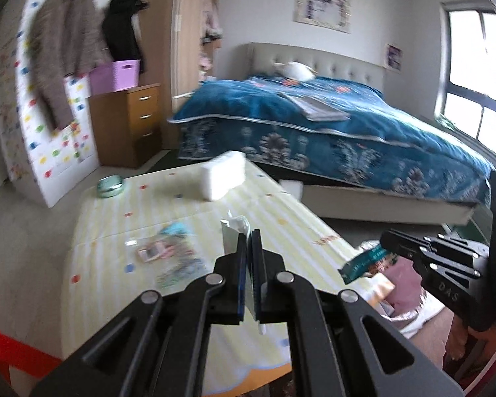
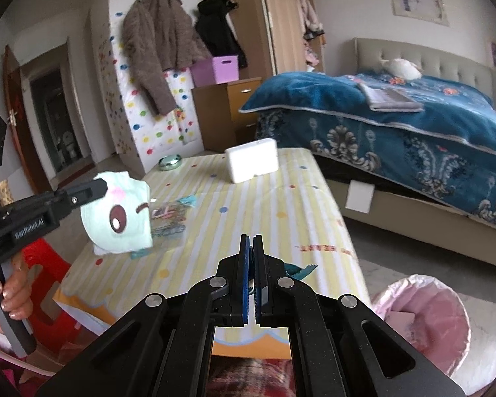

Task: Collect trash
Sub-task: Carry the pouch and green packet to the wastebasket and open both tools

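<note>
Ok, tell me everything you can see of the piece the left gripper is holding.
The left gripper is shut on a pale mint-green tissue pack, soft and crumpled. It is printed with a cartoon face: one round brown eye, one winking eye, a pink blush. It is pinched at its top edge, hanging tilted in the air over the table's near left corner, touching nothing else. A white edge shows at its bottom.

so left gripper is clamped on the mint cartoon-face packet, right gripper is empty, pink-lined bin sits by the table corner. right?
Not quite: the right gripper isn't empty. The left wrist view shows it shut on a dark teal wrapper. The rest holds: the left gripper is clamped on the mint cartoon-face packet, and the pink-lined bin sits by the table corner.
</note>
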`<state>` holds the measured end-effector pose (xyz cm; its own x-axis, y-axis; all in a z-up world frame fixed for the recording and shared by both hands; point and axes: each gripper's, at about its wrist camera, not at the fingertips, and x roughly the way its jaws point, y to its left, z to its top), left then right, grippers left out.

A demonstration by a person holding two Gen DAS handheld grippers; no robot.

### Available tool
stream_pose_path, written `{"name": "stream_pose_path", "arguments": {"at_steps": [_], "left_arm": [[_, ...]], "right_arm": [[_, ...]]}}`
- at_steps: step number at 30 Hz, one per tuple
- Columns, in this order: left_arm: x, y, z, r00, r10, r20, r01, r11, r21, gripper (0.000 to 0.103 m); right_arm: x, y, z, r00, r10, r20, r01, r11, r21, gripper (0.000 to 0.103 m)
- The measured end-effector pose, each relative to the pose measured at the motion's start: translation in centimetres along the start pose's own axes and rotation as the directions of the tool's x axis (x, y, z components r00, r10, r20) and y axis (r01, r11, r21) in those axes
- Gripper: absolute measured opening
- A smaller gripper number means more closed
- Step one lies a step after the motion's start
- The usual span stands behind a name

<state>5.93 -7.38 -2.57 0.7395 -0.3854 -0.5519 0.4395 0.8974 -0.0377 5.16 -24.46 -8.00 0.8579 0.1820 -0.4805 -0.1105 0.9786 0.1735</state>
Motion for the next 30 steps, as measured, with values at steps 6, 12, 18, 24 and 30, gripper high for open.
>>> {"name": "stream_pose_path", "arguments": {"at_steps": [6,12,18,24,30], "left_arm": [[3.5,-6.1,0.7,0.994,-0.105,-0.033,0.108,0.989,0.102,0.001],[7.2,-12.5,1.1,0.971,-0.223,-0.088,0.235,0.955,0.182,0.001],[10.8,-18.4,0.9,0.937,-0.314,-0.153,0.344,0.907,0.242,0.001],[14.3,-22.9,0.6,0.908,-0.360,-0.214,0.409,0.873,0.265,0.001],[17.5,-26.0,0.3,0.882,-0.380,-0.279,0.451,0.851,0.268,0.004]], "right_arm": [[-1.9,-3.6,-0.9,0.997,-0.072,0.010,0.071,0.997,0.041,0.002],[-4.3,-8.6,-2.4,0.982,-0.190,0.002,0.188,0.976,0.112,0.002],[-5.9,-14.3,-4.2,0.957,-0.288,-0.036,0.290,0.937,0.196,0.002],[-5.8,-19.3,-6.0,0.943,-0.321,-0.086,0.332,0.906,0.263,0.002],[-5.2,-22.8,-7.0,0.935,-0.335,-0.119,0.355,0.882,0.310,0.007]]}}
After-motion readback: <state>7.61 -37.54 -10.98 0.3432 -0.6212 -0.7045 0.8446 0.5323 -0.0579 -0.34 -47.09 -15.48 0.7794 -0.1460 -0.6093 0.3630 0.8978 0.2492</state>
